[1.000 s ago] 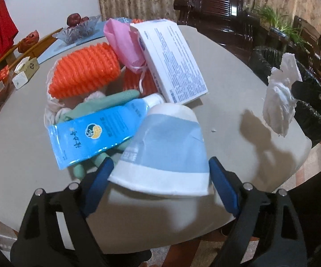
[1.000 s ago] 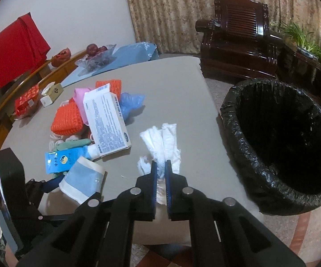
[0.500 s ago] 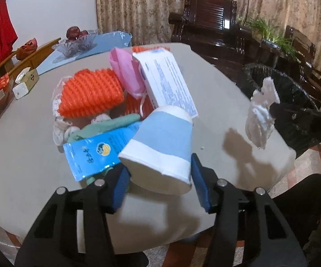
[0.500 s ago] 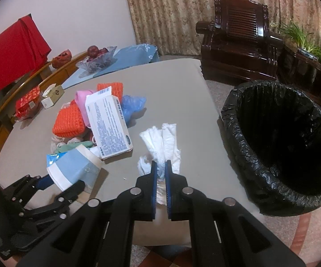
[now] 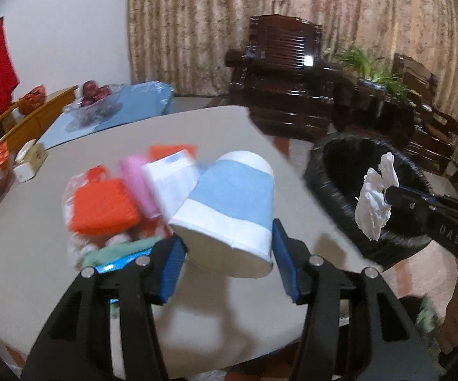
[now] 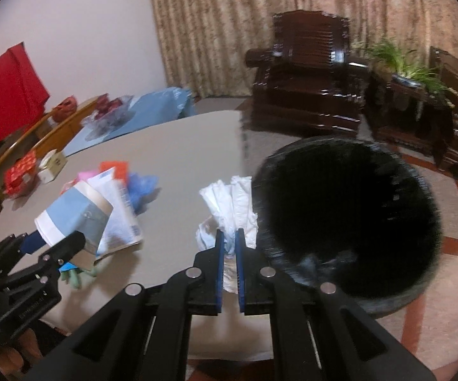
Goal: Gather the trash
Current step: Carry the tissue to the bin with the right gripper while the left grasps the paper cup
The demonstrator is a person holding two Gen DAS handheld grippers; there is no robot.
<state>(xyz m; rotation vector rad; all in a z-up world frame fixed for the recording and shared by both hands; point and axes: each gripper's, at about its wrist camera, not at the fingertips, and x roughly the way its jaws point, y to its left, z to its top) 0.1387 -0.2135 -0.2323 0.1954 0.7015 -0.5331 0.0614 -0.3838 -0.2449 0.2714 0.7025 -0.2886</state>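
Here, bin: we are seeing a round trash bin [image 6: 349, 219] lined with a crinkled black bag, standing on the floor just beside the worktop [image 6: 178, 146]; its inside is too dark to read.
Left hand-held gripper [image 5: 227, 255]: we are holding a blue-and-white paper cup [image 5: 229, 212] on its side, blue pads pressing its rim end, above the worktop.
Right hand-held gripper [image 6: 228, 250]: we are pinching a crumpled white tissue [image 6: 229, 203] between nearly closed pads, at the bin's near rim.
Pile: we are leaving ribbed orange foam netting [image 5: 102, 206], a pink bag [image 5: 137, 184] and a white printed box [image 5: 168, 181] lying heaped on the smooth grey worktop.
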